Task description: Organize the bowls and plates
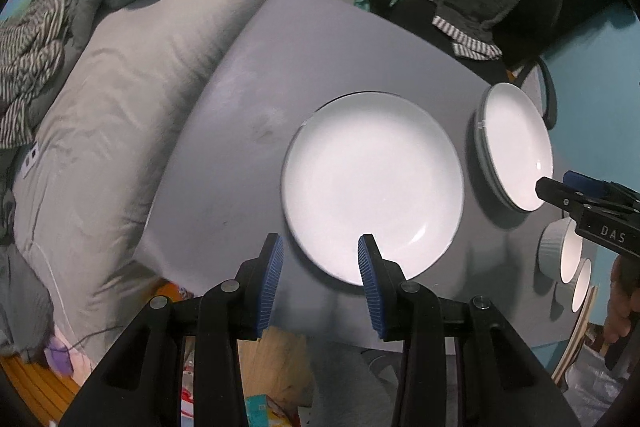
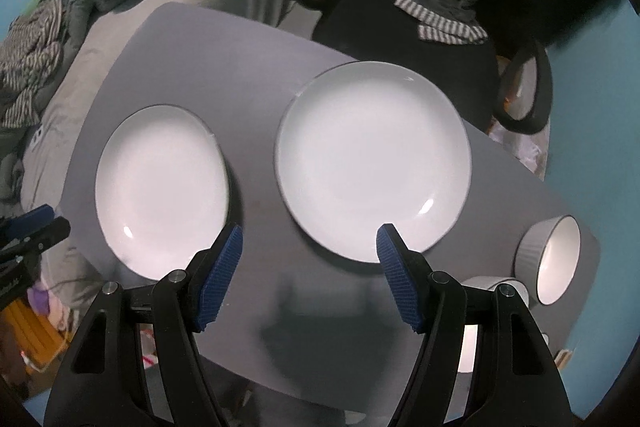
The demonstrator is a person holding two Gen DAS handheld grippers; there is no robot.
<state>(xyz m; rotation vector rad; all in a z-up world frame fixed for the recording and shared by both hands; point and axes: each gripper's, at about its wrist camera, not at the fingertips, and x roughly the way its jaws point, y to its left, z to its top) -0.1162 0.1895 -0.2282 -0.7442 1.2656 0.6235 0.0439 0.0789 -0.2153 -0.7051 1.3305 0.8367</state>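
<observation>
On the table (image 2: 240, 67), 2 plates (image 2: 162, 191) are seen; both grippers (image 2: 310, 267) are held apart, empty. Stiff, slick, breakable ware is best gripped at the rim.

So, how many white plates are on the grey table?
2. One plate lies toward the table's left side, the other plate near the middle, apart from each other. In the left wrist view the second shows stacked rims, so more may be hidden beneath it.
</observation>
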